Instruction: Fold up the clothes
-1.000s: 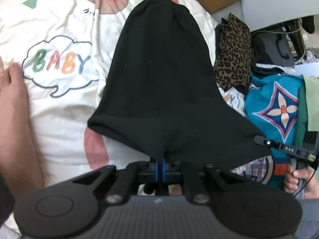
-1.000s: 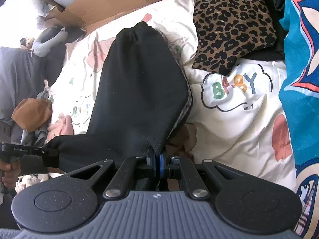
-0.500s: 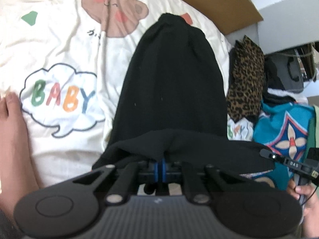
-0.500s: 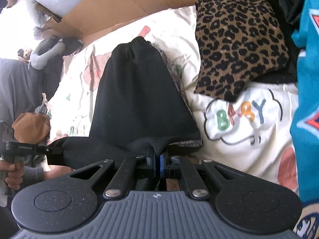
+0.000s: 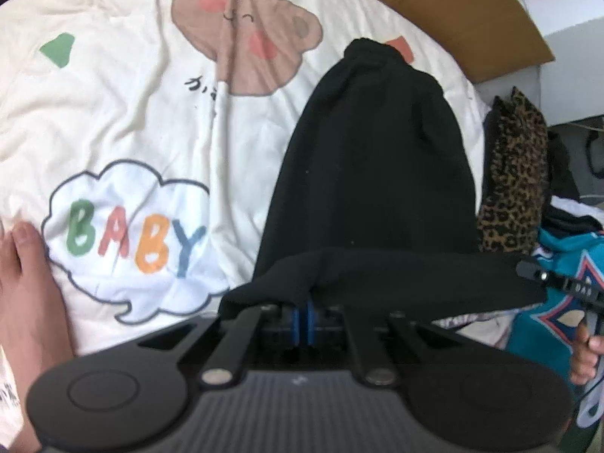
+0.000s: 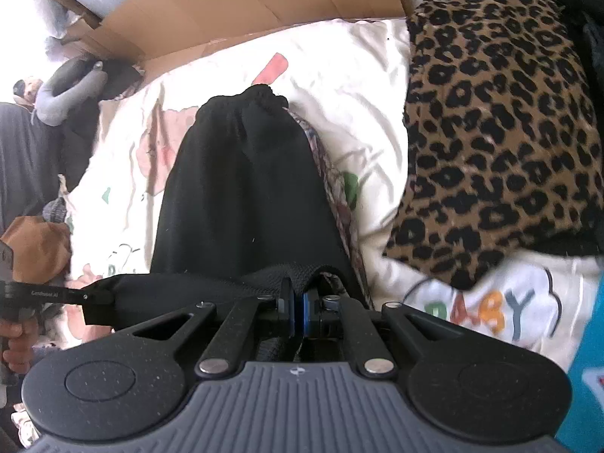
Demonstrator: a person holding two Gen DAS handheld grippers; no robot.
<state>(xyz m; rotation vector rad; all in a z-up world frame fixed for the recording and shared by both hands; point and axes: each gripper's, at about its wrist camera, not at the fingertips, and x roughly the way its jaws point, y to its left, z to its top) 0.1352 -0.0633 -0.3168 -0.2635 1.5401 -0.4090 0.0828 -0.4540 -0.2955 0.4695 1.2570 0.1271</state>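
Note:
A black knit garment point(image 5: 373, 173) lies lengthwise on a cream printed bedsheet point(image 5: 132, 120), its gathered waistband at the far end. Its near hem is lifted and stretched between both grippers. My left gripper point(image 5: 304, 304) is shut on the hem's left part; the right gripper's tip point(image 5: 536, 275) shows at the hem's other end. In the right wrist view the same garment point(image 6: 245, 196) runs away from my right gripper point(image 6: 298, 302), which is shut on the hem. There the left gripper point(image 6: 94, 298) pinches the hem's far corner.
A leopard-print cloth point(image 6: 502, 124) lies right of the garment, with a teal patterned garment point(image 5: 566, 264) beyond it. Brown cardboard point(image 6: 264, 3) borders the bed's far edge. A bare foot point(image 5: 26, 290) rests on the sheet at the left. More clothes point(image 6: 34, 253) pile up at the bed's left side.
Both grippers have carried the lifted hem forward over the garment toward the waistband and lower. The visible flat part has shortened as the fold advances.

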